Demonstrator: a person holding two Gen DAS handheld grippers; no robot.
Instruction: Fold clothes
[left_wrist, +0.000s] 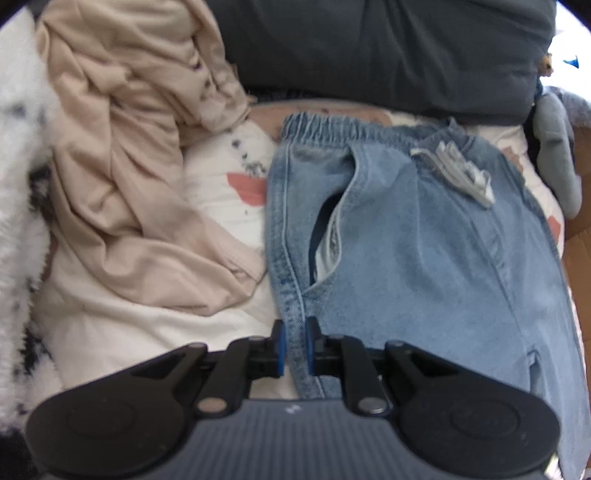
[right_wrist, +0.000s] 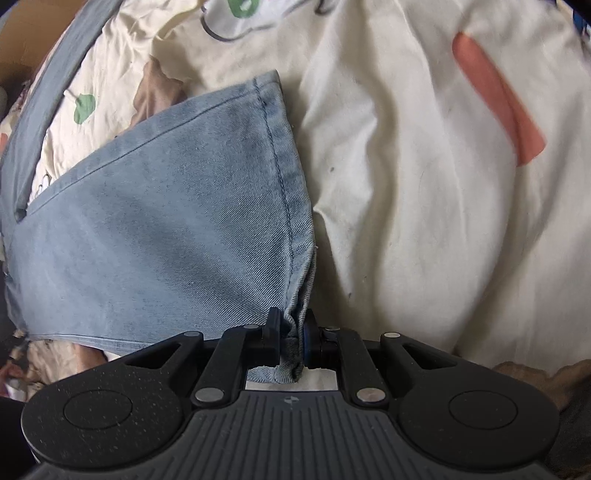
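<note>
A pair of light blue jeans (left_wrist: 424, 236) lies on the patterned sheet, elastic waistband at the far end, a grey drawstring on top. My left gripper (left_wrist: 295, 334) is shut on the jeans' left side seam, the denim pinched between its blue pads. In the right wrist view the leg end of the jeans (right_wrist: 166, 229) spreads to the left, its stitched hem running up the middle. My right gripper (right_wrist: 291, 332) is shut on the bunched corner of that hem.
A crumpled beige garment (left_wrist: 140, 177) lies left of the jeans, beside a white fluffy item (left_wrist: 18, 184). A dark grey pillow (left_wrist: 388, 48) lies beyond the waistband and a grey soft toy (left_wrist: 557, 147) at the right. Cream bedsheet (right_wrist: 424, 203) fills the right.
</note>
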